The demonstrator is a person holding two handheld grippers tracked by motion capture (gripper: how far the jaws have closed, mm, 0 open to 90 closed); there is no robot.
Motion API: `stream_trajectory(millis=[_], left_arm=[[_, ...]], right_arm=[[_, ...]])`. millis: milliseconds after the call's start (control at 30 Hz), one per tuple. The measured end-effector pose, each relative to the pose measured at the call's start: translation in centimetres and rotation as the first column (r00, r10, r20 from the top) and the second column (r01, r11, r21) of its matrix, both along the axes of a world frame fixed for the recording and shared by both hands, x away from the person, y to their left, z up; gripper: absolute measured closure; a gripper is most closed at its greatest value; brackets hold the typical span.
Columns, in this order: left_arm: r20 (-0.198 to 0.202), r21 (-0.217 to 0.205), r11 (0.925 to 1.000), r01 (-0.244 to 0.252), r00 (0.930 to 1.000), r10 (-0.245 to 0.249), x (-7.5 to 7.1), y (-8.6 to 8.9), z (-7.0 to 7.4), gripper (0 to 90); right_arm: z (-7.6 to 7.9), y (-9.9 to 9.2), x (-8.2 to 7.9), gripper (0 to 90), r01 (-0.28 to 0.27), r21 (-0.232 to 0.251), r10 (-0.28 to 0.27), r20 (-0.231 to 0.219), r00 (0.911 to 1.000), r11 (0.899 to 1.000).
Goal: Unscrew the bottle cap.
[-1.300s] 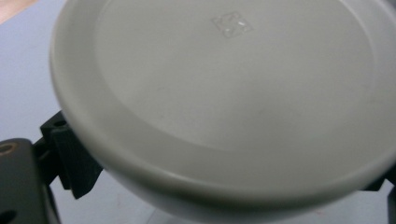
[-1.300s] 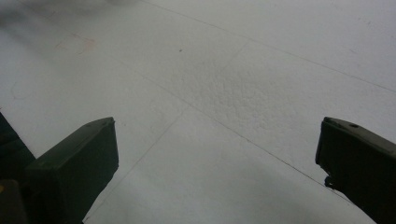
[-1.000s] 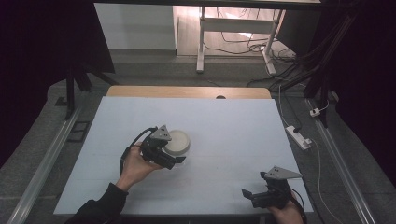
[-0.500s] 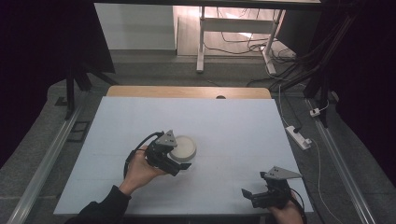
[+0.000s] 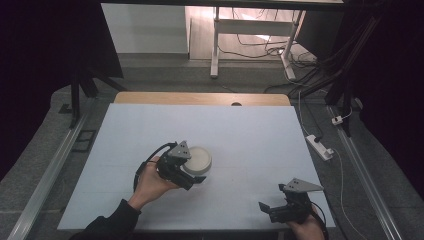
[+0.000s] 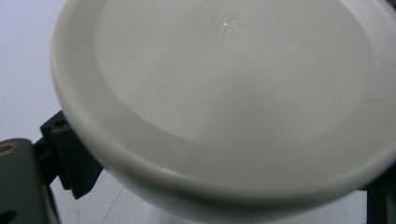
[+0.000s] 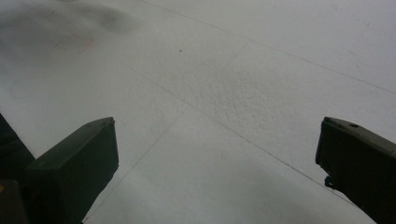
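Note:
A round white dish (image 5: 198,159) sits left of the middle of the white table (image 5: 250,135). My left gripper (image 5: 194,176) is shut on its near side, with a hand behind it. The left gripper view has the dish (image 6: 224,88) very close, its smooth face with a small embossed mark tilted toward the camera, and one black finger (image 6: 70,158) pressed against its rim at the left. My right gripper (image 5: 272,210) rests low at the table's front right corner. It is open (image 7: 217,158), with only bare table between its jaws.
A wooden strip (image 5: 200,98) runs along the table's far edge. A white power strip (image 5: 320,146) lies on the floor to the right, with cables beyond it. Metal rails (image 5: 50,170) flank both sides of the table.
The left gripper and the white dish have shifted together a little to the right and toward the near edge. The right gripper has stayed in place.

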State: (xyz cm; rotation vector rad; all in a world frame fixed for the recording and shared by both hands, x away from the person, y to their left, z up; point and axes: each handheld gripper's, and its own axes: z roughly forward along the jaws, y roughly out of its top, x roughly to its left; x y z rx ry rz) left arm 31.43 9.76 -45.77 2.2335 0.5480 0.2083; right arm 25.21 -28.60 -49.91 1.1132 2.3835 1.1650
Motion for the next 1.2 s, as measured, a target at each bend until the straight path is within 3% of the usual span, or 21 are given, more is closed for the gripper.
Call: stream_trajectory(millis=[667,1200], left_arm=[[0.011,0.000,1.0000,0.000,0.9999,0.000,0.0,0.0,-0.1,7.4],[0.013,0.003,0.9999,0.011,0.9999,-0.011,0.0,-0.3,-0.4,7.4]], right_arm=[[0.4,0.3,0.0,0.0,-0.010,0.012,0.010,0.014,0.9998,1.000],[2.3,2.8,0.2,0.0,-0.092,0.015,0.091,0.072,0.9933,0.996]])
